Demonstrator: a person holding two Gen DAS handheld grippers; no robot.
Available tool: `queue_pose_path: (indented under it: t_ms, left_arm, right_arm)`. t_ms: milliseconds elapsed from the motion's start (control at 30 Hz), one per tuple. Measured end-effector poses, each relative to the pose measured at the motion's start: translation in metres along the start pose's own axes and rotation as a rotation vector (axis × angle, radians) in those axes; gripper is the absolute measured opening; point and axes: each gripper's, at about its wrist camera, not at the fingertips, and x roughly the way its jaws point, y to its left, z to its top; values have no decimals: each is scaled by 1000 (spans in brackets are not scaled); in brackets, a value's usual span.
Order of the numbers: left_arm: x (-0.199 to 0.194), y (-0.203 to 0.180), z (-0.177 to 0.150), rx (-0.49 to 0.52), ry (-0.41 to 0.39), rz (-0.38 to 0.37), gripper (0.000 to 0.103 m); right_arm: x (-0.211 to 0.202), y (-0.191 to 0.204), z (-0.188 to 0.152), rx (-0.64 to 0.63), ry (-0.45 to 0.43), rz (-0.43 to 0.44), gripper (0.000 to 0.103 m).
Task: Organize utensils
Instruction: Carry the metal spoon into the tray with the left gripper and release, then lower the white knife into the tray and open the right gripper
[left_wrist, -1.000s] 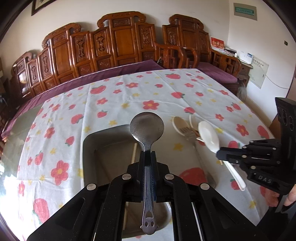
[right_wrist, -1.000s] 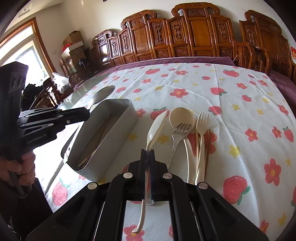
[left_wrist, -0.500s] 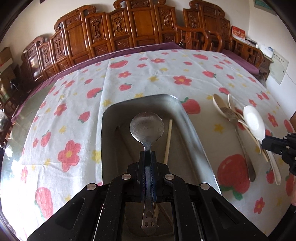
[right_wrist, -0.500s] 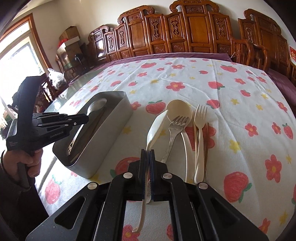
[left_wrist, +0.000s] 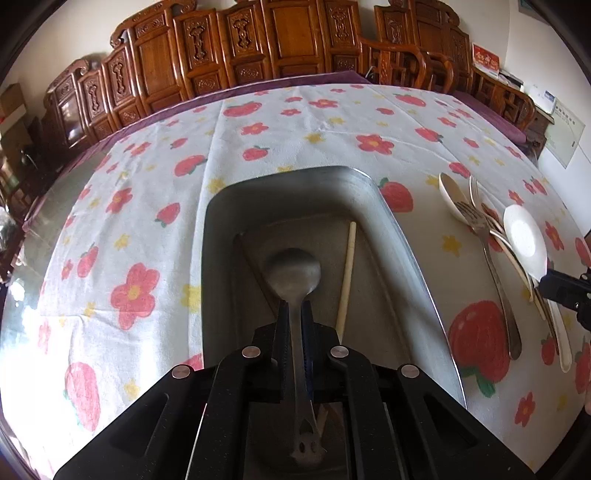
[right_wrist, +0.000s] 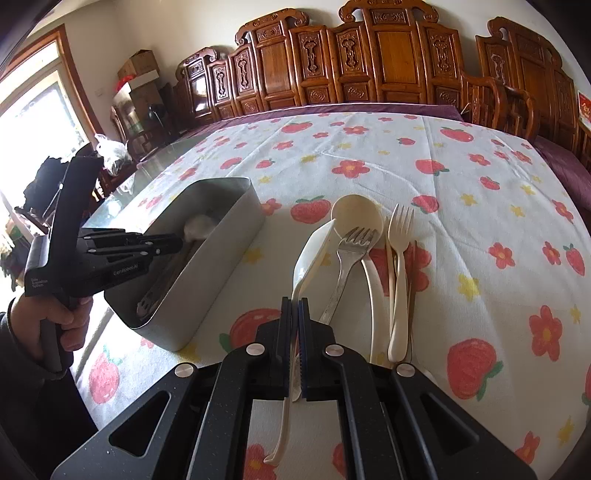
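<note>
Left gripper (left_wrist: 295, 314) clamped on metal spoon (left_wrist: 293, 273) low inside grey metal box (left_wrist: 402, 236), right gripper (right_wrist: 294, 306) clamped on white spoon (right_wrist: 308, 258) beside other cutlery on tablecloth (right_wrist: 461, 177).

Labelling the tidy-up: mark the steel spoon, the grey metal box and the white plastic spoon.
Shiny steel spoon (left_wrist: 291, 275): left wrist view, on its bowl.
Grey rectangular metal box (right_wrist: 242, 225): right wrist view, on its outer side wall.
White plastic spoon (right_wrist: 308, 258): right wrist view, on its bowl.
</note>
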Motion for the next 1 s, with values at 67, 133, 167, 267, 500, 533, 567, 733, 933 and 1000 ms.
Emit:
queue_pose_path:
  t_ms: [67, 133, 167, 267, 500, 533, 567, 733, 933, 1000]
  left_arm:
    - [-7, 2, 1, -9, -18, -7, 6]
    - [-16, 5, 3, -14, -42, -13, 6]
    - [-23, 7, 3, -16, -64, -21, 6]
    - [-37, 13, 7, -19, -104, -31, 21]
    - [-63, 33, 11, -45, -171, -64, 23]
    - [-65, 36, 11, -48, -174, -65, 25]
    - [-67, 41, 11, -56, -180, -62, 26]
    - [-74, 63, 11, -98, -191, -65, 28]
    - [-81, 79, 9, -117, -208, -43, 28]
    - [-83, 84, 8, -124, -212, -43, 28]
  right_arm:
    - [-2, 2, 0, 1, -3, 5, 5]
    - [-4, 5, 1, 1, -8, 9, 5]
    - [-6, 7, 3, 2, -12, 11, 5]
    - [-8, 16, 8, -1, -23, 19, 5]
    - [-5, 50, 33, -38, -41, 32, 5]
    - [-3, 54, 36, -41, -43, 35, 5]
    - [-1, 60, 40, -41, -46, 41, 5]
    - [21, 94, 58, -60, -46, 66, 5]
    - [56, 121, 67, -65, -7, 71, 5]
    - [66, 127, 67, -60, 7, 76, 5]
